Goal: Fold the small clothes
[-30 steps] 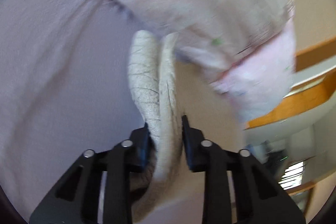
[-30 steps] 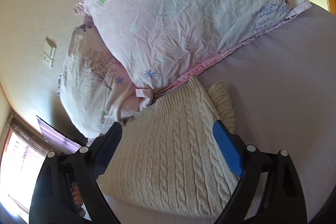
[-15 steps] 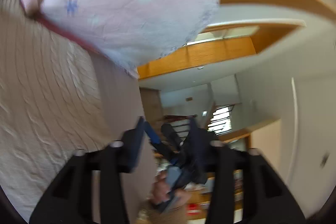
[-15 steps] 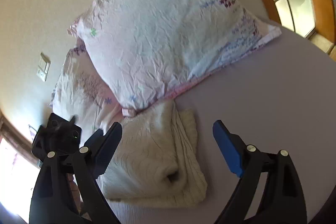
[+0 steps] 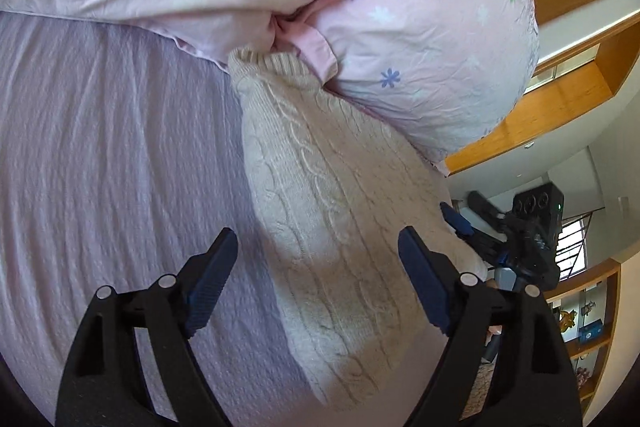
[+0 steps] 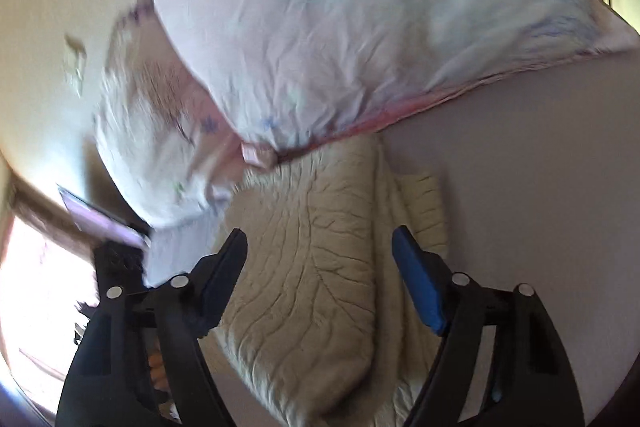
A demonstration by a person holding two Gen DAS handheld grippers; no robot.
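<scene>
A cream cable-knit sweater (image 5: 328, 211) lies folded on the lilac bed sheet (image 5: 104, 155), its far end against the pink pillows. My left gripper (image 5: 316, 275) is open and empty just above its near part. In the right wrist view the same sweater (image 6: 320, 267) lies folded with a sleeve edge showing at its right. My right gripper (image 6: 320, 279) is open and empty over it. The right gripper also shows in the left wrist view (image 5: 516, 239), beyond the sweater's right side.
Two pink flowered pillows (image 5: 420, 39) lie at the head of the bed, touching the sweater; they fill the top of the right wrist view (image 6: 340, 27). A wooden frame (image 5: 560, 99) and shelves (image 5: 592, 339) stand at the right. A wall switch (image 6: 76, 63) is on the left.
My left gripper has let go of the sweater fold, opened, and swung round above the folded sweater. My right gripper stayed open and moved closer over the sweater.
</scene>
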